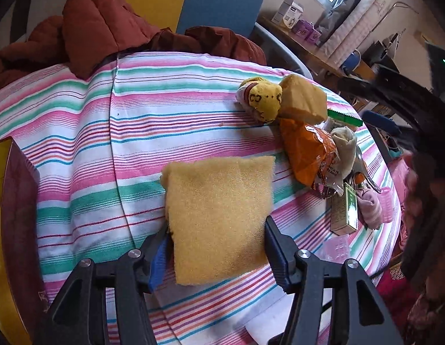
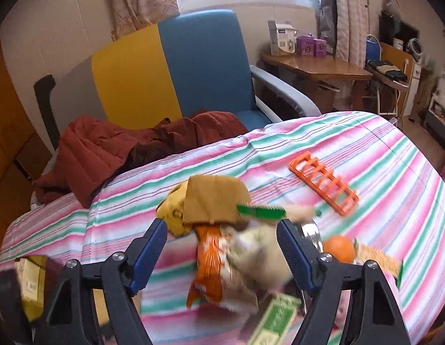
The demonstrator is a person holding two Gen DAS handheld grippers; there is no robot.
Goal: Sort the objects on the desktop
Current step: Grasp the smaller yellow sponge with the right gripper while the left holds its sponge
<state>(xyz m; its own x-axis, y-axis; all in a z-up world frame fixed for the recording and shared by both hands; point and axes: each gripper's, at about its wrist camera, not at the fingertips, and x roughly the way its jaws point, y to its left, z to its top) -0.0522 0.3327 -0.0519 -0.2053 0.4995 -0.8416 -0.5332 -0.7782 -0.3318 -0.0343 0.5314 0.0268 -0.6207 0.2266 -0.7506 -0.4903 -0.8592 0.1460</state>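
Note:
My left gripper (image 1: 218,240) is shut on a yellow sponge (image 1: 219,215) and holds it above the striped tablecloth (image 1: 78,143). A pile lies to the right: a yellow rolled sock (image 1: 264,100), a second sponge (image 1: 304,100), an orange snack bag (image 1: 307,149), a beige sock (image 1: 344,149), a green box (image 1: 346,212) and a pink sock (image 1: 370,208). My right gripper (image 2: 222,247) is open above the same pile, its fingers either side of the orange bag (image 2: 209,264) and beige sock (image 2: 259,256). The right wrist view is blurred.
An orange plastic rack (image 2: 324,185) lies on the cloth at right, an orange fruit (image 2: 338,248) near the right finger, a green comb (image 2: 262,211) on the pile. A red jacket (image 1: 101,26) lies at the table's far edge before a blue-and-yellow chair (image 2: 205,66).

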